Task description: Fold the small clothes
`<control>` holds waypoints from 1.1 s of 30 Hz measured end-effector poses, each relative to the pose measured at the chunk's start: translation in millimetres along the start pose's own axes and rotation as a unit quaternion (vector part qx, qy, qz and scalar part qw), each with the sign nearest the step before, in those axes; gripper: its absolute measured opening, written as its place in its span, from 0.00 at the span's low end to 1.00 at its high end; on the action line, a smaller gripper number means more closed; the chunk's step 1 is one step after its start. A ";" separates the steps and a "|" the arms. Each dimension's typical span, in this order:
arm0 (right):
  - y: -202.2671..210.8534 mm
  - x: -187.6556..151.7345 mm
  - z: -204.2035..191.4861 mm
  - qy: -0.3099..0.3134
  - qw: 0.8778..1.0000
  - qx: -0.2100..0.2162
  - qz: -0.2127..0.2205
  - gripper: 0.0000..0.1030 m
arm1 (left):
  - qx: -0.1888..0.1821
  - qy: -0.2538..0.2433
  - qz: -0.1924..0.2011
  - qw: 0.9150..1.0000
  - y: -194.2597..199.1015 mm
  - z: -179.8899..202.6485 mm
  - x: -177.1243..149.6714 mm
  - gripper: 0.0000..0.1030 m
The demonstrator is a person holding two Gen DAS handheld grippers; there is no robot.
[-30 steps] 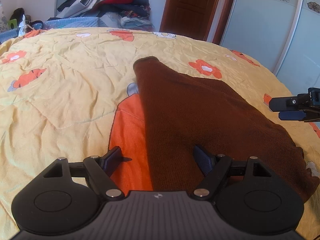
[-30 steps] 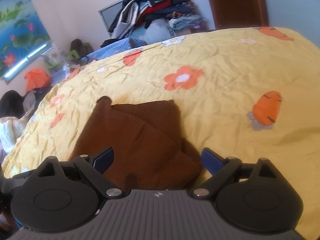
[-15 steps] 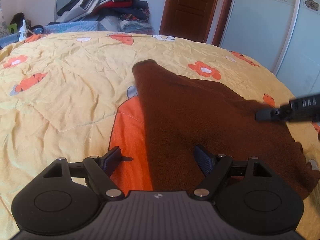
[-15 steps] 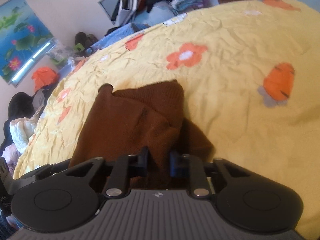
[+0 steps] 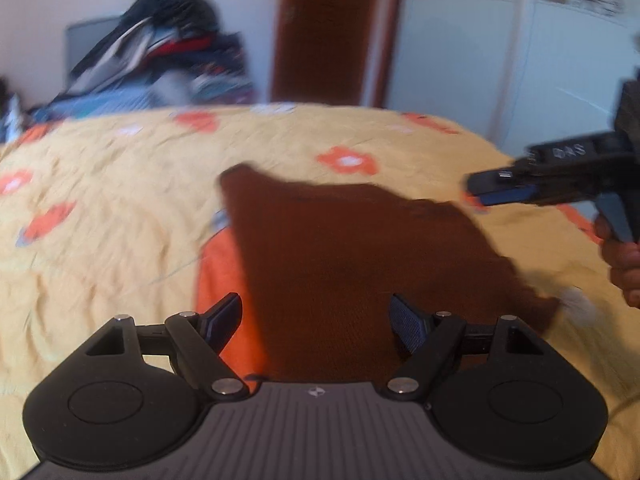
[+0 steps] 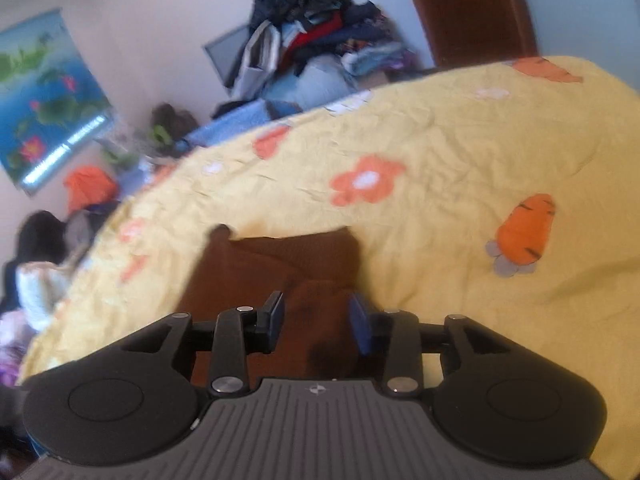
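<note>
**Soft brown knit awaits its next fold on flowered bed**

A dark brown knitted garment (image 5: 344, 264) lies partly folded on a yellow quilt with orange flowers and carrots (image 5: 100, 248) covering the bed. The left tool (image 5: 316, 322) hovers released, jaws wide above the near edge. The right tool (image 6: 316, 326) is opening, a raised fold of the knit between its pads but apparently not pinched. The fabric looks light, limp and stretchy, likely to sag and drag; a corner or folded edge offers the surest hold. A heap of clothes (image 6: 316, 28) sits beyond.
</note>
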State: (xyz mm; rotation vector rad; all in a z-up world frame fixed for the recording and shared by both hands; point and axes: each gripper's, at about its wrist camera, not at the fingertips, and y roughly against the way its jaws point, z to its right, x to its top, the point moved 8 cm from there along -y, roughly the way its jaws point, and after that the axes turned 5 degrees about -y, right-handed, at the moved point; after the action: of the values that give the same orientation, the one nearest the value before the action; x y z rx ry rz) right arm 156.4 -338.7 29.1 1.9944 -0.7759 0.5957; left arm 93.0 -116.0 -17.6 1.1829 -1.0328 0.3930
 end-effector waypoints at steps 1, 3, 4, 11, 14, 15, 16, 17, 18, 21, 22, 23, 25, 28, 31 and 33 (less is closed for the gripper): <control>5.2 -5.6 -12.6 0.008 1.000 0.020 -0.007 0.41 | -0.017 -0.017 0.001 1.000 0.7 12.0 1.5 0.78; 1.2 -21.2 -33.8 0.032 0.998 0.047 -0.040 0.52 | -0.058 -0.048 -0.012 0.997 -7.7 37.4 -1.9 0.78; -7.3 -29.0 -40.1 0.046 0.996 0.049 -0.057 0.58 | -0.070 -0.057 -0.032 0.995 -17.1 46.6 -7.7 0.78; -62.3 -23.7 -10.6 0.002 0.996 0.023 -0.088 0.44 | -0.057 -0.069 -0.047 0.995 -27.1 51.6 -14.4 0.86; -33.6 -20.7 -17.5 0.000 0.998 0.017 -0.068 0.64 | -0.049 0.013 -0.019 0.999 -1.0 14.5 -8.6 0.86; -20.1 -22.4 -18.0 -0.003 0.998 0.024 -0.056 0.71 | -0.046 0.051 -0.021 0.997 2.8 -3.5 -11.0 0.86; -6.5 -26.9 -12.5 -0.011 0.998 0.029 -0.046 0.83 | -0.052 0.093 -0.032 0.994 2.5 -20.7 -15.5 0.86; 3.8 -30.2 -5.9 -0.024 0.998 0.032 -0.041 0.90 | -0.063 0.138 -0.045 0.988 -0.7 -36.3 -21.3 0.86; 11.4 -35.9 1.1 -0.039 0.998 0.035 -0.044 0.91 | -0.069 0.179 -0.057 0.980 -5.3 -49.9 -27.3 0.86; 8.8 -54.4 21.7 -0.097 0.991 0.039 -0.084 0.90 | -0.127 0.249 -0.086 0.956 -23.1 -58.1 -37.0 0.85; 5.1 -60.6 24.5 -0.111 0.988 0.041 -0.096 0.90 | -0.137 0.254 -0.081 0.954 -26.1 -55.8 -35.3 0.85; 0.1 -66.5 24.3 -0.119 0.986 0.048 -0.109 0.87 | -0.148 0.256 -0.086 0.952 -29.8 -51.3 -33.3 0.83; -11.8 -79.9 19.8 -0.124 0.982 0.060 -0.133 0.63 | -0.160 0.262 -0.109 0.946 -39.6 -40.7 -32.6 0.48; -18.9 -88.2 6.4 -0.063 0.987 0.049 -0.140 0.40 | -0.147 0.249 -0.117 0.950 -33.7 -38.7 -30.4 0.28; -3.1 -90.4 -11.2 0.010 0.990 0.036 -0.138 0.35 | -0.137 0.197 -0.107 0.965 -6.0 -28.1 -27.4 0.26; 5.9 -98.2 -17.5 0.044 0.988 0.029 -0.145 0.34 | -0.116 0.147 -0.122 0.975 -2.8 -21.0 -37.6 0.26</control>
State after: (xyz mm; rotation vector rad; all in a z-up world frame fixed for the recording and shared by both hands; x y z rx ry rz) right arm 82.7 -297.5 -24.3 2.0692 -0.4087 0.5344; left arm 85.3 -89.1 -50.5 0.9905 -0.6485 0.2371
